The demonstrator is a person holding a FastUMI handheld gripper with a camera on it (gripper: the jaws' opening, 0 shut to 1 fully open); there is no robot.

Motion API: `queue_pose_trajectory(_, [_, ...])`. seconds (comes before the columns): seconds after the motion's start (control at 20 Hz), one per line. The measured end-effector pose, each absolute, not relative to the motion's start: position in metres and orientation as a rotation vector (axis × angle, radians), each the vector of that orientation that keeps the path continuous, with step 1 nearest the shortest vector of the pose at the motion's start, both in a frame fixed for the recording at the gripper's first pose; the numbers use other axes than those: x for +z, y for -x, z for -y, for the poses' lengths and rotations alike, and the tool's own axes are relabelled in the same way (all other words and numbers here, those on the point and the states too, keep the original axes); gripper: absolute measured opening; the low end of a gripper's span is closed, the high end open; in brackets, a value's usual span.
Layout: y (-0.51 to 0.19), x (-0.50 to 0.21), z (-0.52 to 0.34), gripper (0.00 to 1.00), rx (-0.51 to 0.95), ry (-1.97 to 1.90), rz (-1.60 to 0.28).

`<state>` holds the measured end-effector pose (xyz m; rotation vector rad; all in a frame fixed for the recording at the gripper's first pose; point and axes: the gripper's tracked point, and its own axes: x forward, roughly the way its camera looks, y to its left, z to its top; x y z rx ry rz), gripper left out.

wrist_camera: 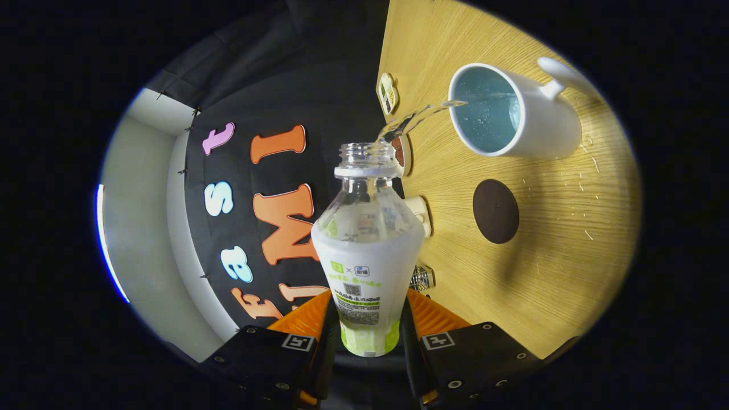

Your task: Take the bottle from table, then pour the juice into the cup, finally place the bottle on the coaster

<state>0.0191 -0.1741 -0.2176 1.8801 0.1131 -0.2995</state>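
Between the gripper (367, 324) fingers, both clamped on it: bottle (367, 250), tilted, neck at 12, pouring into cup (507, 111) at 1; coaster (495, 210) at 2, on bench (547, 273).

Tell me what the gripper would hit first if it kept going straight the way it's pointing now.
The gripper is shut on the bottle, whose open mouth leads. Straight ahead looks free up to the booth wall; the cup lies off to one side, though depth is unclear.
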Motion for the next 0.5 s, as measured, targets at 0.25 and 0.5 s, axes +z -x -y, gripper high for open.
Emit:
queue_pose_trajectory(0.25, [-0.0202,-0.2143,0.1764,0.54,-0.298,-1.885,-0.102])
queue_pose_trajectory(0.5, [-0.0182,-0.2117,0.1805,0.54,-0.300,-1.901,-0.089])
